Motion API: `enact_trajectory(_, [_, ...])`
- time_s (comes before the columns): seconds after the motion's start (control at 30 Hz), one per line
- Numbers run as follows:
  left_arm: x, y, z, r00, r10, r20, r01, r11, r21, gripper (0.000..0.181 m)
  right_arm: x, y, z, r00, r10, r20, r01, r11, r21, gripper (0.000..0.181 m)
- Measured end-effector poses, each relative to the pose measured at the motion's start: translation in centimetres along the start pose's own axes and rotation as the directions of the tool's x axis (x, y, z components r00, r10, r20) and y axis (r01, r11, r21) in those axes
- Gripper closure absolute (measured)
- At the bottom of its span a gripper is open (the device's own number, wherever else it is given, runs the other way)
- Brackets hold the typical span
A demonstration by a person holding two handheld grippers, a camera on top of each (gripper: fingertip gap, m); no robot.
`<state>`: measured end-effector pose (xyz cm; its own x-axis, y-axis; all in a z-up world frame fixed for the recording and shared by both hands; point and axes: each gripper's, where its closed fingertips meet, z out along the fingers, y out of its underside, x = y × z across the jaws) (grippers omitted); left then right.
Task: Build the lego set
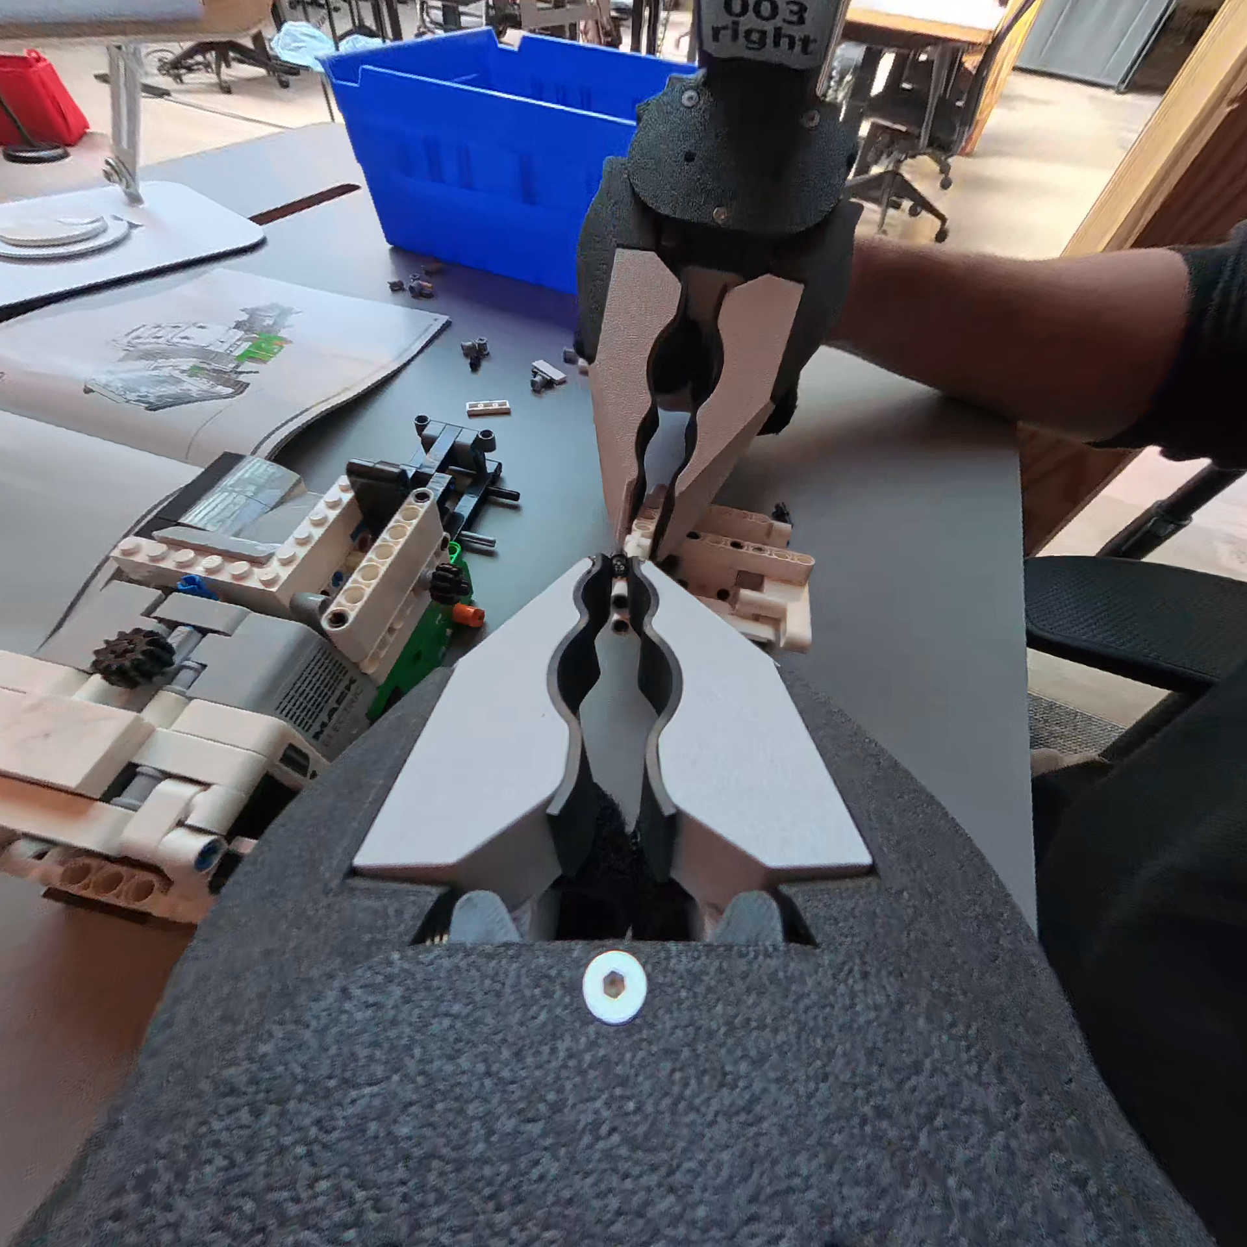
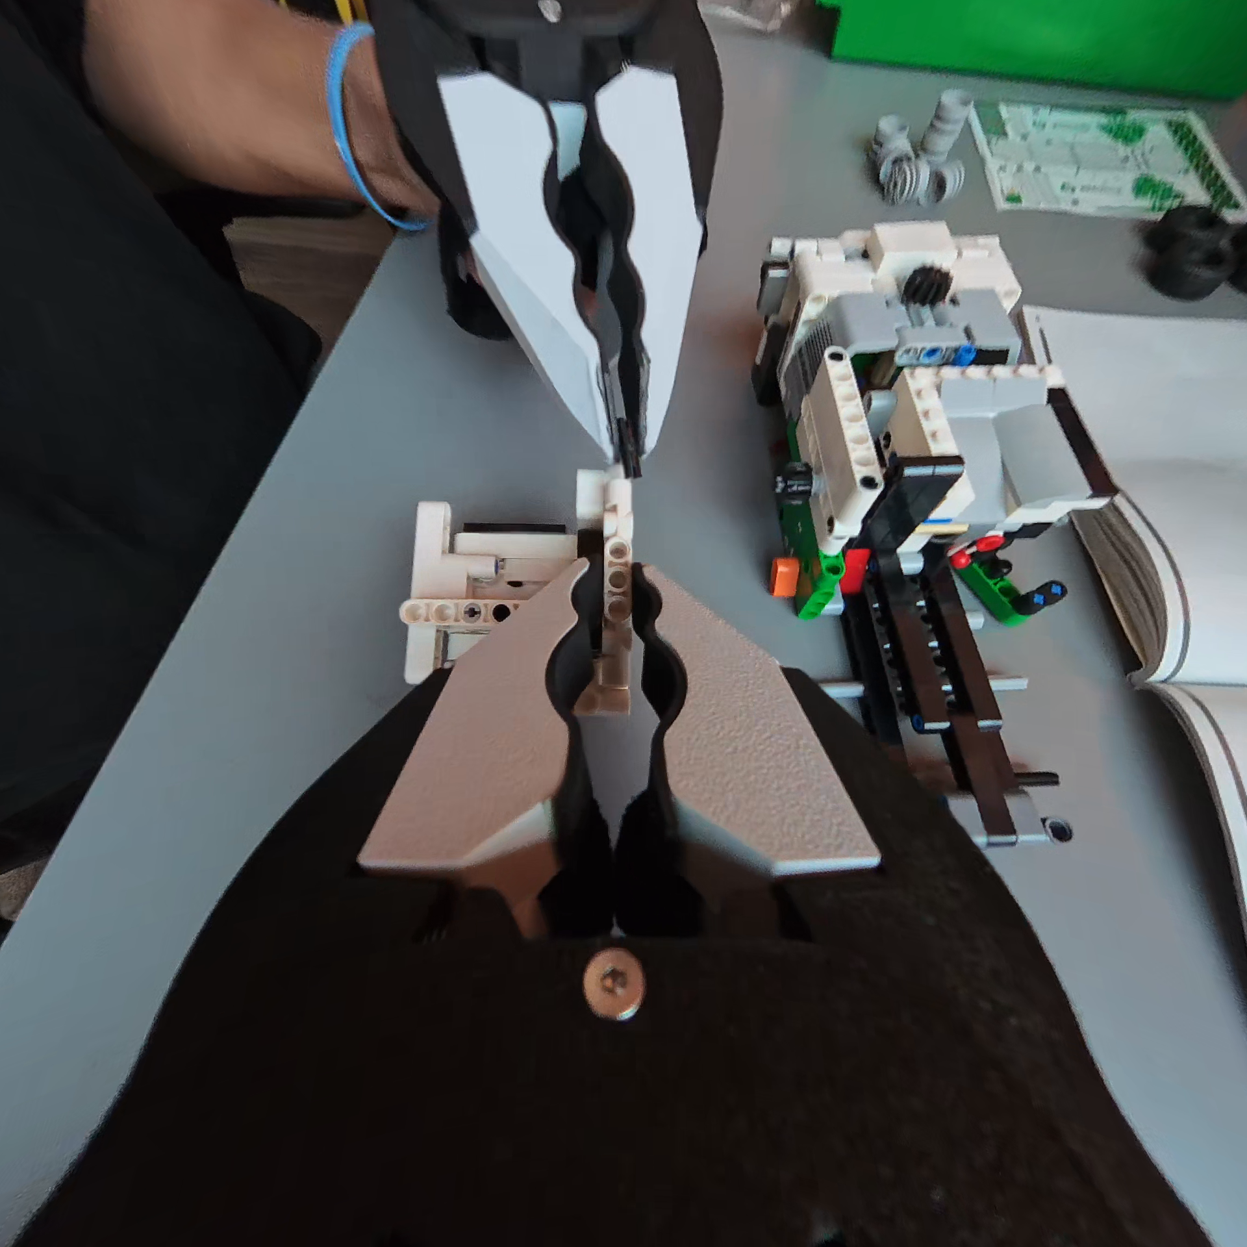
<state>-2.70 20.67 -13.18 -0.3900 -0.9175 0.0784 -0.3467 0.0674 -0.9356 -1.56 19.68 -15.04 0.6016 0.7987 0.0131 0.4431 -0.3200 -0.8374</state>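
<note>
My left gripper (image 1: 619, 563) is shut on a small black piece (image 1: 619, 567) at its tips. It also shows at the top of the right wrist view (image 2: 624, 459), tips down at the top of a white subassembly (image 2: 472, 580). My right gripper (image 2: 611, 573) is shut on that subassembly's upright white holed beam (image 2: 615, 587) and holds it on the grey table (image 2: 337, 472). In the left wrist view, the right gripper (image 1: 641, 533) comes down from above onto the subassembly (image 1: 742, 573). The two grippers' tips almost meet. The large white, grey and green build (image 1: 270, 594) lies left of them.
A blue bin (image 1: 486, 155) stands at the back. An open instruction booklet (image 1: 202, 357) lies under and beside the build (image 2: 911, 438). Small loose parts (image 1: 486, 405) are scattered before the bin. Grey wheels (image 2: 924, 162), black tyres (image 2: 1194, 250), a sticker sheet (image 2: 1093, 162) and a green box (image 2: 1039, 34) are farther off.
</note>
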Motion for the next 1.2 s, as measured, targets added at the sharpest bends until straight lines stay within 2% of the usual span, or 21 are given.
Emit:
enact_trajectory(0.03, [0.1, -0.2, -0.2, 1.0, -0.01, -0.016, 0.01, 1.0, 0.015, 0.177, -0.1, -0.4, -0.2, 1.0, -0.018, -0.004, 0.018, 0.999, 0.029, 0.175])
enact_trajectory(0.23, [1.0, -0.4, -0.4, 0.993, -0.035, -0.114, 0.038, 0.999, 0.024, 0.177, -0.8, -0.5, -0.2, 0.999, -0.042, 0.004, 0.041, 0.998, 0.052, 0.175])
enact_trajectory(0.47, [1.2, 0.3, 0.2, 0.995, 0.0, -0.099, -0.002, 1.0, -0.024, 0.177, -0.7, 0.2, -0.2, 0.999, -0.043, -0.009, 0.043, 0.999, 0.021, 0.175])
enact_trajectory(0.83, [1.5, -0.9, -0.4, 0.996, 0.054, -0.075, -0.048, 0.996, 0.075, 0.177, -0.9, -0.9, -0.6, 0.999, 0.008, 0.035, -0.012, 0.994, 0.109, 0.175])
enact_trajectory(0.97, [1.6, -0.6, 0.0, 0.992, 0.115, -0.06, -0.112, 0.992, 0.053, 0.177, -1.1, -0.5, -0.5, 0.999, 0.007, 0.05, -0.012, 0.995, 0.099, 0.176])
enact_trajectory(1.07, [2.1, -0.9, -0.3, 0.985, 0.145, -0.088, -0.138, 0.987, 0.084, 0.178, -1.7, -0.9, -0.6, 0.995, 0.017, 0.103, -0.031, 0.99, 0.135, 0.176])
enact_trajectory(1.2, [2.6, -0.2, 0.0, 0.978, 0.165, -0.128, -0.161, 0.986, 0.043, 0.178, -2.2, -0.1, -0.1, 0.99, 0.024, 0.138, -0.038, 0.994, 0.101, 0.176])
